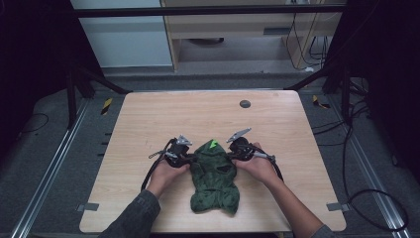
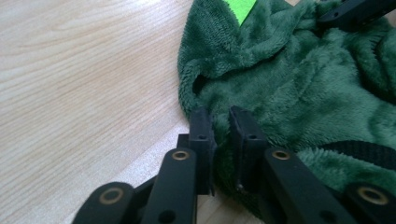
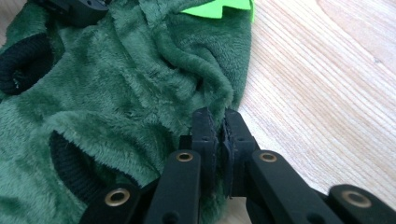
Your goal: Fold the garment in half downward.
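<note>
The pale wooden tabletop (image 1: 148, 119) is carrying a crumpled green fleece garment (image 1: 214, 178) near its front edge, with a small dark disc (image 1: 244, 103) lying farther back.

A dark green fleece garment (image 1: 214, 176) with a bright green patch lies crumpled on the table's near middle

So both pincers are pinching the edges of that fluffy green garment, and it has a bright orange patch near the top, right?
Not quite: the patch is bright green, not orange, as the high view shows. The rest holds: the left gripper and the right gripper each pinch an edge of the fluffy green garment.
</note>
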Demonstrator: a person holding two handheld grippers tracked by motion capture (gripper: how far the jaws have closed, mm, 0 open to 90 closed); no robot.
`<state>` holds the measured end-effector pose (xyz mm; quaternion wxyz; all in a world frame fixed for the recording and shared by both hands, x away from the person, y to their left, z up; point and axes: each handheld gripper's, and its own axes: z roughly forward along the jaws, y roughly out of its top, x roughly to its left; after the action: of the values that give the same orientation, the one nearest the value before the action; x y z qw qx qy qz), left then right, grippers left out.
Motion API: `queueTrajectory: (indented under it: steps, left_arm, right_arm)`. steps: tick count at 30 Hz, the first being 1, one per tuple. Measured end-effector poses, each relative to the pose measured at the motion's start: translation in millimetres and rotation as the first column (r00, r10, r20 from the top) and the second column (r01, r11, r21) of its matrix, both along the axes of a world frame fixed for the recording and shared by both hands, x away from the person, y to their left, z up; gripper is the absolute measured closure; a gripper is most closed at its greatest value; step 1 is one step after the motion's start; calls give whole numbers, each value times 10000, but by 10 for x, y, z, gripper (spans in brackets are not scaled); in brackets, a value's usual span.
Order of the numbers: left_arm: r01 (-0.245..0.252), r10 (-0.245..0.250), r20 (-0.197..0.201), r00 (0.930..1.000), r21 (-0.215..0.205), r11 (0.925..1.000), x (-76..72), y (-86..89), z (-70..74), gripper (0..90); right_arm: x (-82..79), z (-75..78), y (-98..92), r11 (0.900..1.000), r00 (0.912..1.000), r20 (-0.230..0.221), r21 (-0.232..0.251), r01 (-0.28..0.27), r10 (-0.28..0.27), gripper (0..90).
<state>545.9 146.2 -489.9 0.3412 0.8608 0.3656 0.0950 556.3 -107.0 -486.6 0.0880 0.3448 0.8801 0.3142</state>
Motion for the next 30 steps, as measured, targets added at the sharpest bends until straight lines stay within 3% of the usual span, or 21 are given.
queueTrajectory:
  steps: [5, 11, 30]
  left_arm:
    - [136, -142, 180, 9997, 326, 9994, 3, 2, 75, 823]
    - [112, -123, 450, 9989, 264, 9996, 26, -15, 195, 828]
    - [123, -153, 1229, 9923, 251, 9996, 98, -73, 560, 829]
  right_arm:
    - [2, 78, -40, 9999, 10000, 80, 87, -57, 57, 858]
    - [23, 242, -94, 9992, 9995, 311, 391, -64, 52, 858]
    - [128, 607, -150, 9993, 9947, 1030, 366, -100, 62, 857]
